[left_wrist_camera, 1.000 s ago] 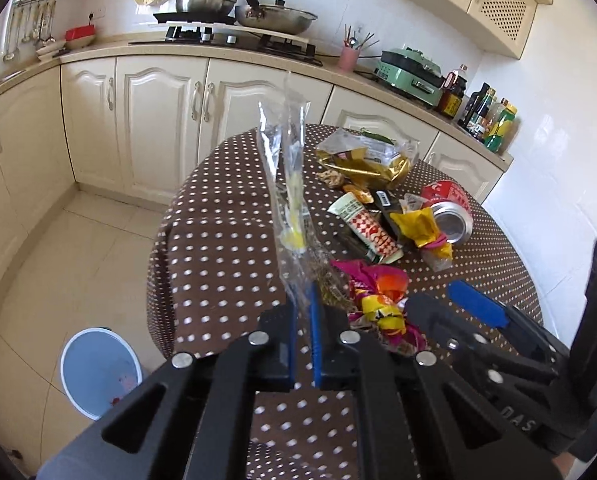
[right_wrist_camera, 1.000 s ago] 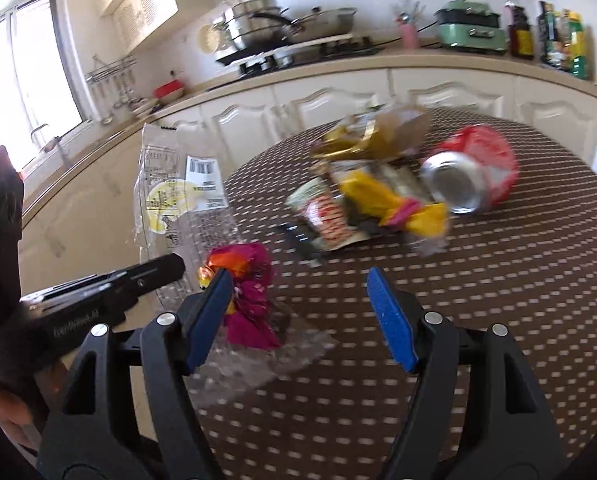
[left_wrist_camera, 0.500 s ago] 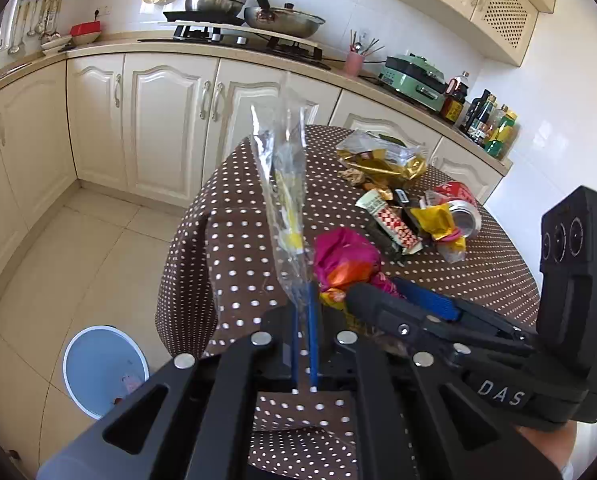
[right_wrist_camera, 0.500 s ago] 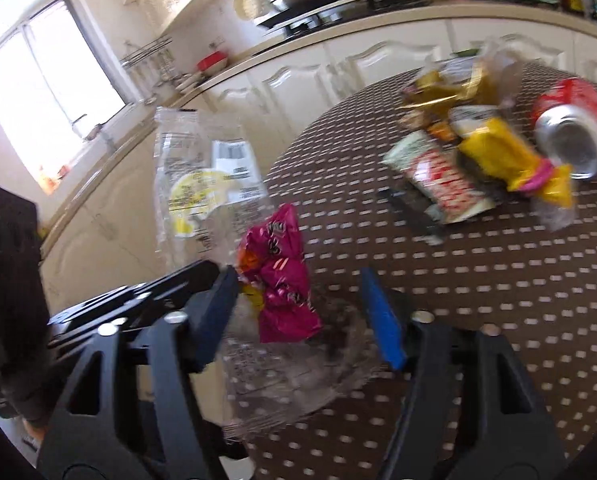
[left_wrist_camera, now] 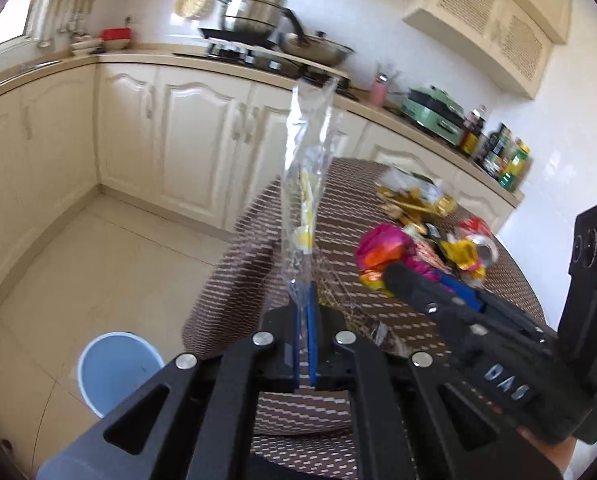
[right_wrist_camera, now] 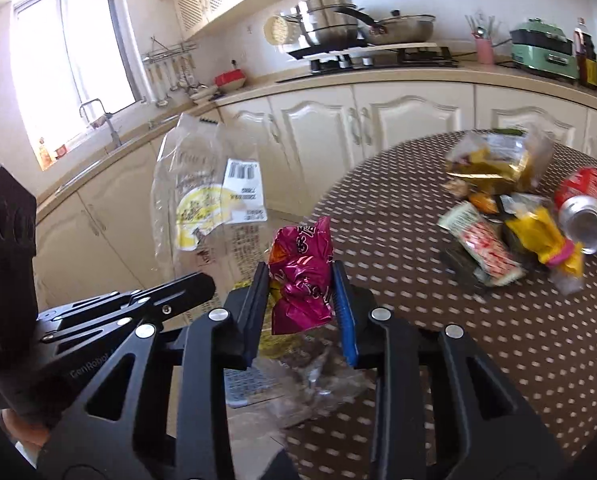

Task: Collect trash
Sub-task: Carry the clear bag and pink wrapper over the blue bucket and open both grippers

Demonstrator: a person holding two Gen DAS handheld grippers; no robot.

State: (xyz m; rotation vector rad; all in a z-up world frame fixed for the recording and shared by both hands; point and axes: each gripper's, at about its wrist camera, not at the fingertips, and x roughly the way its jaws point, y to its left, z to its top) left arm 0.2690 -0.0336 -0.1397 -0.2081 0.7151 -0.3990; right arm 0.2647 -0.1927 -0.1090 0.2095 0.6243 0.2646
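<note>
My left gripper is shut on a clear plastic bag with a yellow label, held upright beside the table's left edge; the bag also shows in the right wrist view. My right gripper is shut on a crumpled pink wrapper, lifted off the table; the wrapper also shows in the left wrist view. More trash lies on the dotted brown table: a red can, a yellow wrapper, a striped packet and a clear bag of gold wrappers.
A blue bin stands on the tiled floor left of the table. Cream cabinets and a counter with pots, a green appliance and bottles run behind.
My right gripper closed on the pink wrapper and lifted it off the table. Both grippers pulled back toward the table's left edge; the bin sits closer in the left view.
</note>
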